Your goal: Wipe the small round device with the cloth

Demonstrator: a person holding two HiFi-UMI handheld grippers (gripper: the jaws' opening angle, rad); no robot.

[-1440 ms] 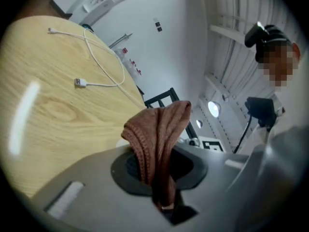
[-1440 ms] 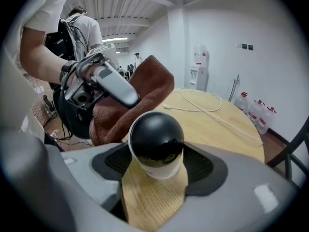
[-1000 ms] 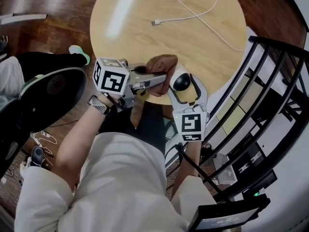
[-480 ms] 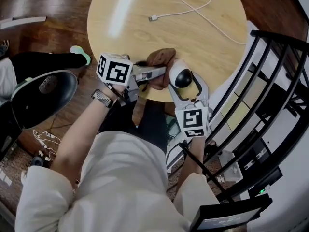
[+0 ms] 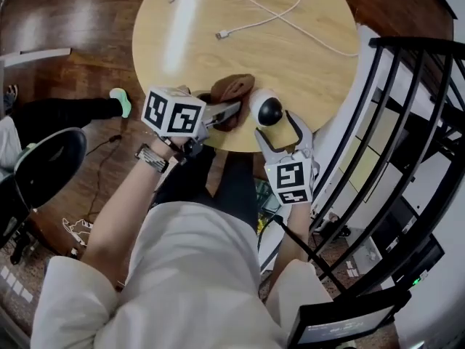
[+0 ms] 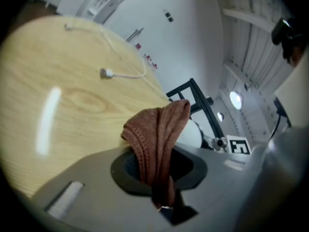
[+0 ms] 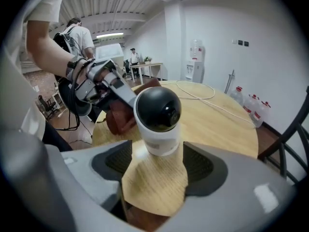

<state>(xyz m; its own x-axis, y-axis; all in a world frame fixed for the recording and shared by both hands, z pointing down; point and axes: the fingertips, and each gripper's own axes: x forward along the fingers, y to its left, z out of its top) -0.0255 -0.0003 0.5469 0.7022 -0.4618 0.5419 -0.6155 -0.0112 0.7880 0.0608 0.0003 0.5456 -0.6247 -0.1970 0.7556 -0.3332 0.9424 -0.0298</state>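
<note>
The small round device (image 5: 267, 110), a white body with a black dome, stands near the front edge of the round wooden table (image 5: 290, 49). My right gripper (image 5: 271, 127) is shut on its base, and the dome (image 7: 158, 111) rises between the fingertips in the right gripper view. My left gripper (image 5: 229, 112) is shut on a bunched brown cloth (image 5: 231, 91). The cloth (image 6: 159, 129) hangs out of the jaws and rests against the device's left side (image 6: 194, 134). From the right gripper view, the cloth (image 7: 120, 116) sits just behind and left of the device.
A white charging cable (image 5: 254, 22) loops across the far half of the table. A black metal railing (image 5: 396, 122) stands close on the right. A dark chair (image 5: 43, 166) and another person's leg with a green shoe (image 5: 118, 100) are on the floor to the left.
Both grippers have shifted slightly farther onto the table, taking the cloth and device along. The cloth has slid a little along the device's left side.
</note>
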